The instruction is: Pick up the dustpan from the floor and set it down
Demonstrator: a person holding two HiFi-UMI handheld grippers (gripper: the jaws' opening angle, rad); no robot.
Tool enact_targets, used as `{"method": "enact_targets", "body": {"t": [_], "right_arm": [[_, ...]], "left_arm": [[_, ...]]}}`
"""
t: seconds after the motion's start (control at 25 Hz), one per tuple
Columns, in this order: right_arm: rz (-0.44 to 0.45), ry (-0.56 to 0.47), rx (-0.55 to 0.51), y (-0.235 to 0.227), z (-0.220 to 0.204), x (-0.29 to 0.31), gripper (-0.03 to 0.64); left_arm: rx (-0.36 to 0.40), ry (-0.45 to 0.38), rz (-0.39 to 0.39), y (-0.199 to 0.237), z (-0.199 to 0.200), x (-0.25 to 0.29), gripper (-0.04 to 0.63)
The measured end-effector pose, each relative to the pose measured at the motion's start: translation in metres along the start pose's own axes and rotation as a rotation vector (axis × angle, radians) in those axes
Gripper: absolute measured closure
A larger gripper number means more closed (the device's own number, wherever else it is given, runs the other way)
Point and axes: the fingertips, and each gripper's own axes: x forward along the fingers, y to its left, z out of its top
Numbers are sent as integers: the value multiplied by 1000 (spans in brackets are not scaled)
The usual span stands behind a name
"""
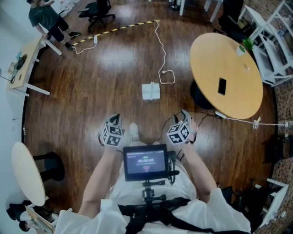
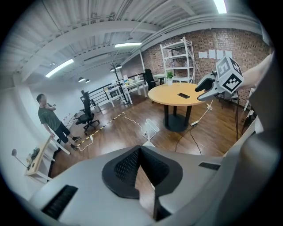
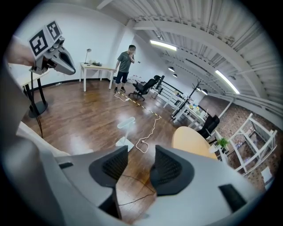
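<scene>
The white dustpan (image 1: 151,90) stands on the wood floor ahead of me, its handle upright. It also shows in the left gripper view as the dustpan (image 2: 150,128) and in the right gripper view as the dustpan (image 3: 124,133), well beyond the jaws. My left gripper (image 1: 112,130) hangs in the air near my knees; its pads meet at the tips with nothing between them (image 2: 140,150). My right gripper (image 1: 181,129) is level with it on the other side, its jaws (image 3: 140,153) apart and empty. Neither gripper touches the dustpan.
A round wooden table (image 1: 226,75) with a black phone (image 1: 222,85) stands right of the dustpan. A white cable (image 1: 162,50) runs across the floor behind it. A person (image 1: 46,18) and an office chair (image 1: 98,11) are far back left; a white round table (image 1: 27,171) sits near left.
</scene>
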Motion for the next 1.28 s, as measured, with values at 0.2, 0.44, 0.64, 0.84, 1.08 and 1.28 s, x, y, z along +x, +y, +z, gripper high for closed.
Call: {"method": "enact_targets", "body": {"t": [0.2, 0.44, 0.64, 0.84, 1.08, 1.28], "right_arm": [[5, 14, 33, 0, 18, 8, 413], [15, 33, 61, 7, 46, 25, 413], [19, 47, 80, 13, 67, 41, 413], [17, 66, 83, 17, 88, 61, 413], [5, 68, 105, 19, 106, 75, 413], [-6, 82, 117, 23, 115, 84, 413]], "left_arm": [[27, -5, -27, 21, 12, 16, 601], [53, -3, -71, 49, 22, 44, 601], [91, -7, -101, 70, 32, 66, 601], [112, 1, -128, 91, 37, 82, 601], [127, 0, -148, 112, 37, 96, 601], [142, -6, -169, 124, 40, 109, 601]]}}
